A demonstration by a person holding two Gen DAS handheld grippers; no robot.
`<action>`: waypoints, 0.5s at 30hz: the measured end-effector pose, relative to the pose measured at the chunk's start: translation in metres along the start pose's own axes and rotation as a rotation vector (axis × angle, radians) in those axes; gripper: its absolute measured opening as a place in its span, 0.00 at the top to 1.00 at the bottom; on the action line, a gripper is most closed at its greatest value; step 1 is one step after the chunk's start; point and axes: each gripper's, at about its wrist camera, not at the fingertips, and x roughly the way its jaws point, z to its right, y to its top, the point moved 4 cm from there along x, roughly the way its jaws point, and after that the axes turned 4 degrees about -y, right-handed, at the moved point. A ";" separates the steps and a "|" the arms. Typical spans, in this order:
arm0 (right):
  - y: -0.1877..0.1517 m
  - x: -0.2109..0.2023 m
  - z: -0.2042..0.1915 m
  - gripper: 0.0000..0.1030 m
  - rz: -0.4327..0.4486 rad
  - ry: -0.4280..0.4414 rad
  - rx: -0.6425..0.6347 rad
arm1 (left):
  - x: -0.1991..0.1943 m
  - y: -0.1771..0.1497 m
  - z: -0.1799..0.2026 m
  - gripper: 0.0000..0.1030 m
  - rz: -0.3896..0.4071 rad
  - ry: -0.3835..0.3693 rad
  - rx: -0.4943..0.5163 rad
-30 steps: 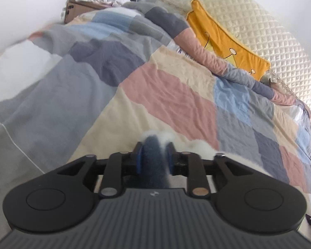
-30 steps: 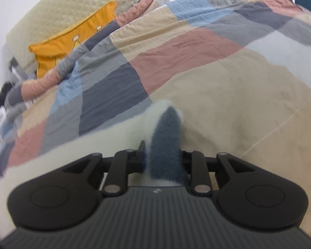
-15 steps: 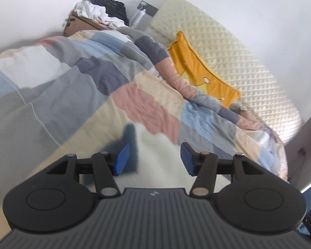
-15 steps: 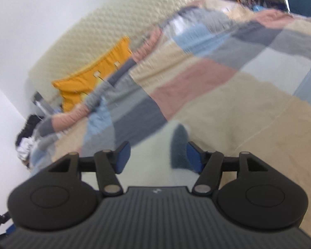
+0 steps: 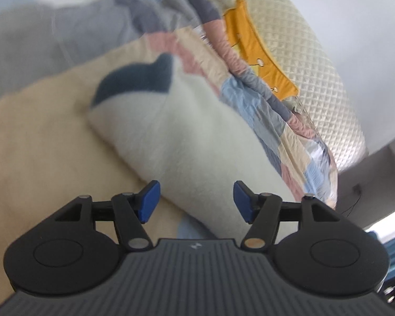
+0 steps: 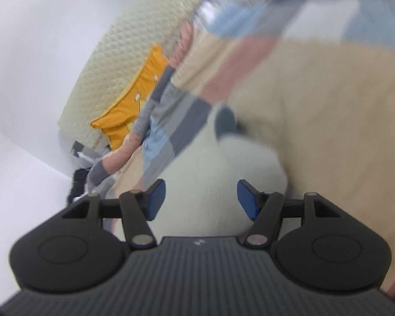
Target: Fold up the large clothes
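Blue-padded left gripper (image 5: 194, 201) is opening, nothing pinched; right gripper (image 6: 201, 198) stands wide, empty. Both hover over the cream fleece garment (image 5: 187, 131), folded on the patchwork quilt (image 5: 39, 144). Fold released; next needs fresh grips for another fold.

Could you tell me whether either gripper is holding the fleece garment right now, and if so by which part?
Nothing is held. The left gripper, its jaws opening, and the right gripper are both clear of the white fleece garment.
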 end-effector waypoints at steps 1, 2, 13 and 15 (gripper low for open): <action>-0.003 0.006 0.004 0.39 -0.036 0.019 0.039 | 0.004 0.001 -0.007 0.27 -0.011 -0.003 -0.044; -0.007 0.013 0.006 0.39 -0.074 0.041 0.077 | 0.007 0.004 -0.015 0.26 -0.017 -0.009 -0.093; -0.033 0.063 0.029 0.00 -0.204 0.063 0.339 | 0.037 0.017 -0.065 0.19 -0.015 -0.132 -0.456; -0.032 0.077 0.030 0.00 -0.205 0.041 0.358 | 0.048 0.023 -0.066 0.19 -0.017 -0.140 -0.479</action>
